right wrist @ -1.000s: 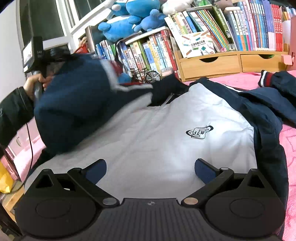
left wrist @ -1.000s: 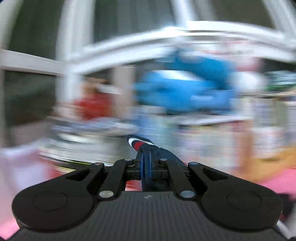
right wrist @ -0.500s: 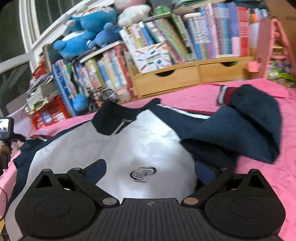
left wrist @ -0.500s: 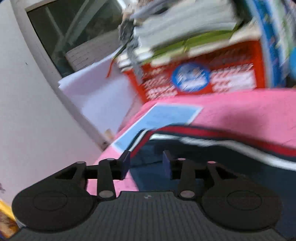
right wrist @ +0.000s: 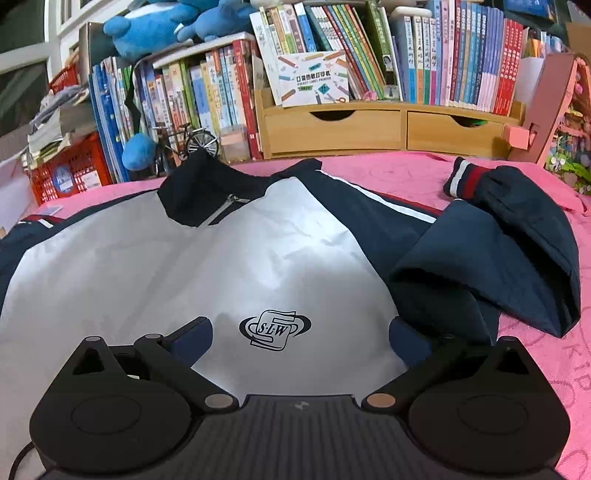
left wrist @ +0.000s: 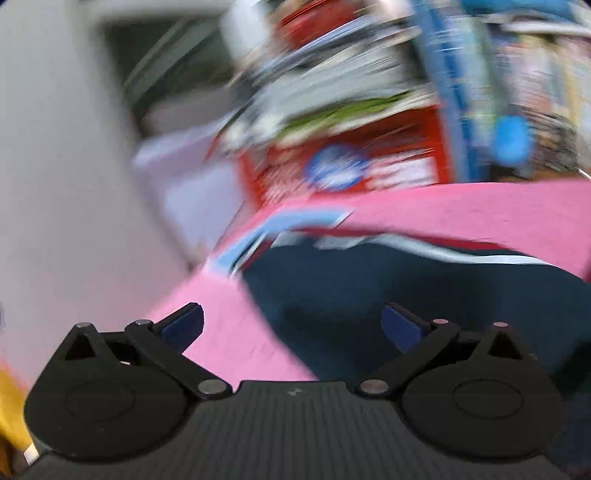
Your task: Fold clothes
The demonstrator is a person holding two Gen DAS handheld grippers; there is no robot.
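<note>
A home, likely a child's bedroom or study: rows of books (right wrist: 461,55) above a wooden drawer unit (right wrist: 369,129), blue plush toys (right wrist: 155,29), a small model bicycle (right wrist: 188,142), a red crate (right wrist: 70,170) of papers, and a pink cloth (right wrist: 399,173) over the surface.

There was 1 jacket (right wrist: 192,258) with 2 sleeves, 1 pink cover (right wrist: 406,173), 2 wooden drawers (right wrist: 332,127), 1 red crate (right wrist: 74,170) and 1 toy bicycle (right wrist: 192,142)
</note>
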